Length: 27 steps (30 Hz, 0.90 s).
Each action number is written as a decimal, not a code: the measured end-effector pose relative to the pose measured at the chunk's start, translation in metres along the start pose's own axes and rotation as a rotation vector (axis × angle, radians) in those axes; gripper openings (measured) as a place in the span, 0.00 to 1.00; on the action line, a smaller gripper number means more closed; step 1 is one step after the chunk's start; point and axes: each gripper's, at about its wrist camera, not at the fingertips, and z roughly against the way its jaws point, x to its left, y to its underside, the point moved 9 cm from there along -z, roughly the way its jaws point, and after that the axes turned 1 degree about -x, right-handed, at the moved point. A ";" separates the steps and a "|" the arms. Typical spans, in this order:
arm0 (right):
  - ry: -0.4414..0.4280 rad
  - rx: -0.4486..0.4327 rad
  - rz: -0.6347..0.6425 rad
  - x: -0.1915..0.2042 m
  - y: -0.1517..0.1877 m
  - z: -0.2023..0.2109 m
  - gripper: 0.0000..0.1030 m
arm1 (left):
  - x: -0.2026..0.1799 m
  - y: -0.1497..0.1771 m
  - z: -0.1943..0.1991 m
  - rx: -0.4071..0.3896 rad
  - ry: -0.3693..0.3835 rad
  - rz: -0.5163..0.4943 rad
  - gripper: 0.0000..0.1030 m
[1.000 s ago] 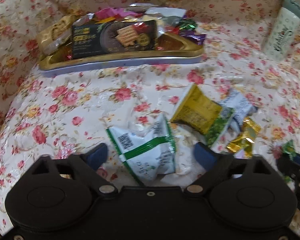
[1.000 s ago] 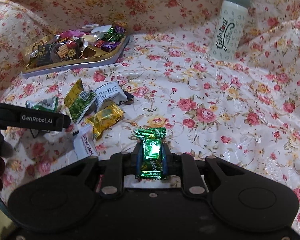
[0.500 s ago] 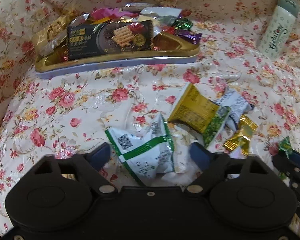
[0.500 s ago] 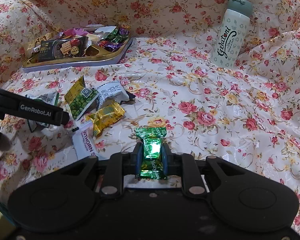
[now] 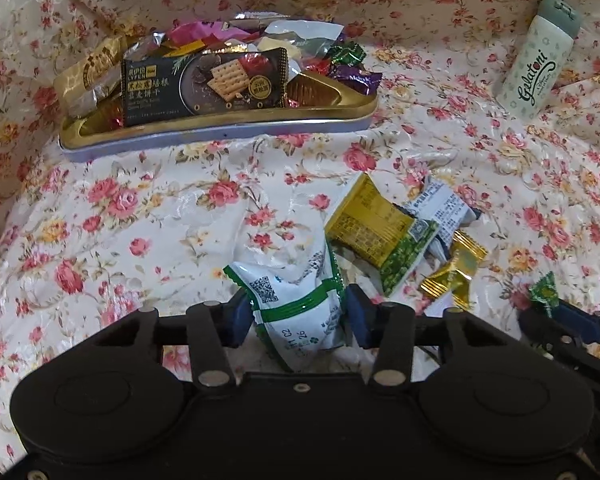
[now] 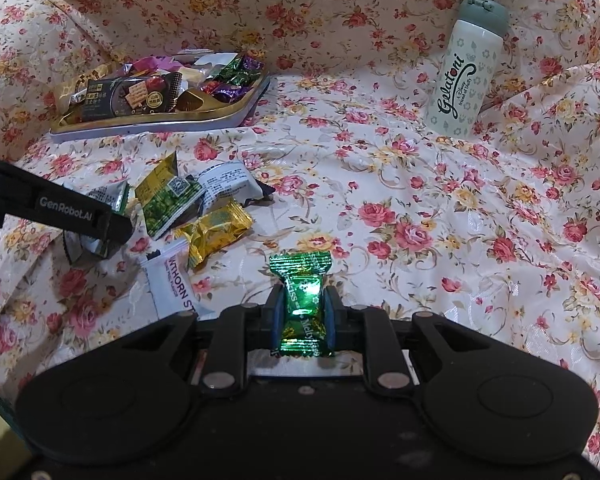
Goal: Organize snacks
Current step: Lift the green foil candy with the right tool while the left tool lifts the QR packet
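**Both claws loaded: carry to the tray pending**

Risks first. I judge the main hazard to be the white-and-green packet slipping from the left claw. It is a soft, puffy bag pinched near its lower end, with most of its length standing free above the pads; a quick swing toward the tray could let it pivot or slide out. The second hazard is the tray itself: it is heaped, with a dark cracker packet propped along its front edge, so anything dropped onto the pile may roll off onto the flowered cloth. Third, the two claws work close together by the loose pile, and a crossing move could knock the yellow-and-green packet or the gold candy.

Claw state. The left claw is partly closed, its blue pads pressed against both sides of the white-and-green packet. The right claw is nearly together, clamped on a green foil candy held upright, one twisted end fanning above the pads.

The remaining loose snacks lie on the cloth between the claws and the tray. A bottle stands well apart, at the far right.
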 end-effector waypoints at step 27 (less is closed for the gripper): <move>-0.100 0.043 -0.242 -0.027 0.011 0.041 0.18 | 0.011 0.034 0.073 0.031 0.041 0.074 0.53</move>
